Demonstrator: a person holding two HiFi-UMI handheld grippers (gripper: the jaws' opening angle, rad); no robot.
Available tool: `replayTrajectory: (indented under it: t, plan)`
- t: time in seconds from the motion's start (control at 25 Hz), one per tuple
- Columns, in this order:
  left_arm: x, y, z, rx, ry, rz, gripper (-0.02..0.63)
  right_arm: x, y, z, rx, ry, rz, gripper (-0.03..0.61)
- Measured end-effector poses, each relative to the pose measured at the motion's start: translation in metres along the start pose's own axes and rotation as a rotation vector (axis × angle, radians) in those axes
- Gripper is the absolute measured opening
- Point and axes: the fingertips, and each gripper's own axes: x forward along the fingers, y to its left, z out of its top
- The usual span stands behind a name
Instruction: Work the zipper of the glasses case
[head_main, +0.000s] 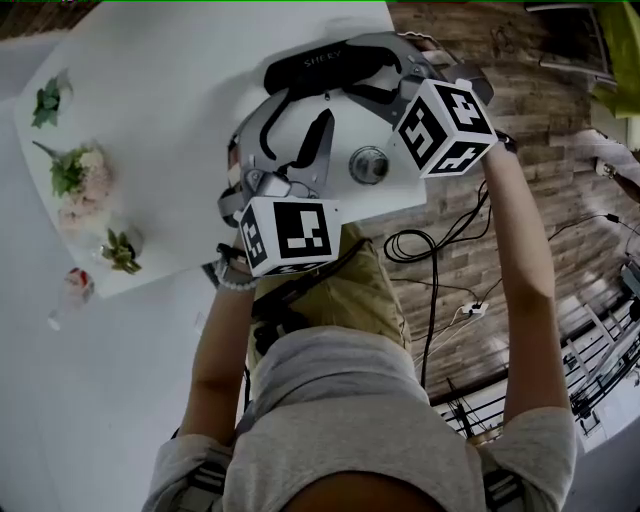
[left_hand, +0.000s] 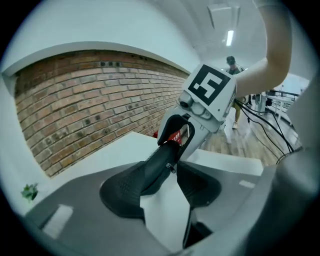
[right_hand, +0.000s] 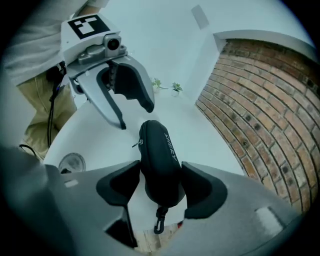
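**Case (right_hand: 160, 155) held over the far right part of the counter (head_main: 150, 90), shown from above and along both pairs of jaws.** We see the right hand-held gripper (right_hand: 161, 186) spread wide yet closed on the case. Both pads press its sides near the end that carries the clip (right_hand: 159, 222), which dangles beyond the counter edge. The left hand-held gripper (left_hand: 162, 192) meets the opposite end. Its jaws stand well apart and the case lies against one pad. A strip of white counter shows between the case and the other pad, so we read this gripper as open and gripping nothing. The pull (right_hand: 137, 144) juts from the seam on the case's left side in the right gripper view, nearer the left gripper's end, and no pad touches it. The seam looks shut wherever we can follow it, though part of it is hidden. We judge the task to be at its start: the case is steadied, the pull is not yet taken and the zipper is not yet run. A metal disc (head_main: 368, 165) lies on the counter below the grippers, and small plants (head_main: 68, 170) stand at its left edge.
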Motion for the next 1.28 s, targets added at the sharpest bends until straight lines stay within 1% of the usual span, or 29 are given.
replayTrajectory:
  t: [0.12,0.2,0.28,0.36,0.56,0.72,0.96,1.08,1.24,1.28]
  plan:
    - [0.006,-0.006,-0.011,-0.094,0.064,0.043,0.169,0.0,-0.001,0.001,0.016,-0.008,0.02,0.259]
    - [0.012,-0.005,-0.017,-0.128,0.098,0.085,0.154,0.0,-0.002,0.001,0.025,-0.01,0.035,0.259]
    - [0.018,-0.004,-0.017,-0.133,0.115,0.124,0.141,-0.001,-0.004,0.001,0.034,-0.012,0.051,0.259]
    - [0.022,-0.003,-0.015,-0.135,0.119,0.152,0.147,-0.001,-0.005,0.001,0.043,-0.015,0.064,0.259]
    - [0.021,-0.006,-0.015,-0.174,0.124,0.185,0.156,-0.001,-0.006,0.002,0.062,-0.038,0.085,0.261]
    - [0.025,-0.009,-0.014,-0.175,0.132,0.238,0.162,-0.001,-0.006,0.003,0.07,-0.046,0.089,0.261]
    - [0.029,-0.002,-0.012,-0.141,0.139,0.332,0.166,0.0,-0.009,0.002,0.089,-0.058,0.091,0.259]
    - [0.026,0.005,-0.01,-0.152,0.141,0.371,0.115,0.0,-0.008,0.004,0.1,-0.072,0.096,0.259]
    - [0.025,0.003,-0.009,-0.111,0.143,0.354,0.097,-0.001,-0.008,0.004,0.098,-0.068,0.091,0.259]
    - [0.025,0.001,-0.008,-0.096,0.143,0.344,0.073,-0.001,-0.008,0.004,0.097,-0.068,0.09,0.259]
